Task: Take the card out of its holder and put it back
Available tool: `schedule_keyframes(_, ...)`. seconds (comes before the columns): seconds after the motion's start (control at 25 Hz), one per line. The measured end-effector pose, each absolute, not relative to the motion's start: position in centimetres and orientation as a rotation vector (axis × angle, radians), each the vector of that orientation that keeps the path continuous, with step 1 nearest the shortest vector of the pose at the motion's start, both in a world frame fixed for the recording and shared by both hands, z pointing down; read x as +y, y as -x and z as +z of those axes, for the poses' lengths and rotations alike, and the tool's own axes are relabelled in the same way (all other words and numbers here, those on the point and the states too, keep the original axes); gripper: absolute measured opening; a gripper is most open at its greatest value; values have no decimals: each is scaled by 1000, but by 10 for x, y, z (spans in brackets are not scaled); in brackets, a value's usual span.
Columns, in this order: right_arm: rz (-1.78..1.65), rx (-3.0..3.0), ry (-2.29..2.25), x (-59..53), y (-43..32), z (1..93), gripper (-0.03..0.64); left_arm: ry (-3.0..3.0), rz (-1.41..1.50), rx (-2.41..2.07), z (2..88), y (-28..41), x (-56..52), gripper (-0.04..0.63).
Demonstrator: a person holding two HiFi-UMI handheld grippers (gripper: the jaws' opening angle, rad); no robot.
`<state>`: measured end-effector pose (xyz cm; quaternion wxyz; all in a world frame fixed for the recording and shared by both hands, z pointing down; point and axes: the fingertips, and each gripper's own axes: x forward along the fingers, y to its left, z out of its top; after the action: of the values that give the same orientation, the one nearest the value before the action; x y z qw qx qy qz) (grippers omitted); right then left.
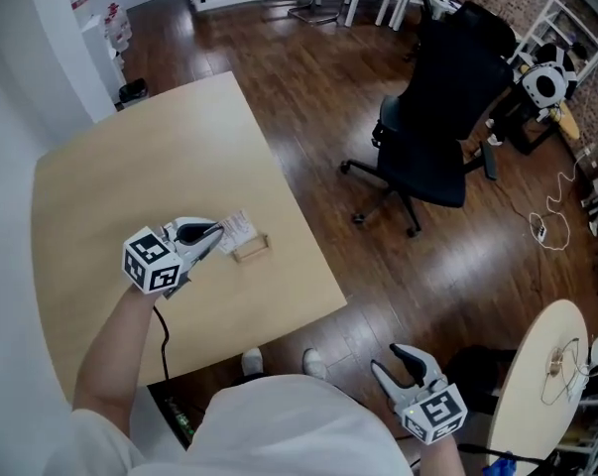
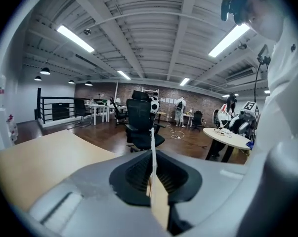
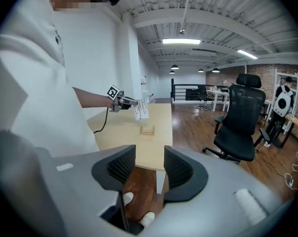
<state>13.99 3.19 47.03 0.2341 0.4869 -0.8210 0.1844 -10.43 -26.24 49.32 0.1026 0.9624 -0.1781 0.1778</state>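
My left gripper (image 1: 215,234) is shut on a white printed card (image 1: 237,228) and holds it over the light wooden table (image 1: 130,186). The card hangs just above and left of the small wooden holder (image 1: 251,249), clear of its slot. In the left gripper view the card (image 2: 152,147) shows edge-on, pinched between the two dark pads. The right gripper view shows the card (image 3: 141,109) raised above the holder (image 3: 148,130), which stands alone on the tabletop. My right gripper (image 1: 393,358) hangs off the table by the person's right side, its jaws open and nothing between them (image 3: 149,168).
A black office chair (image 1: 447,117) stands on the wood floor right of the table. A round light table (image 1: 537,385) with cables on it is at the lower right. The person's feet (image 1: 279,363) are at the table's near edge. A white wall runs along the left.
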Motion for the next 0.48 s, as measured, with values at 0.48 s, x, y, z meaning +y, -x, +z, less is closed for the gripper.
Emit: schedule_keyframes(0.48,577,-2137,-1483,44,-134,479,184,-2841,582,-365,541,69,-286,15)
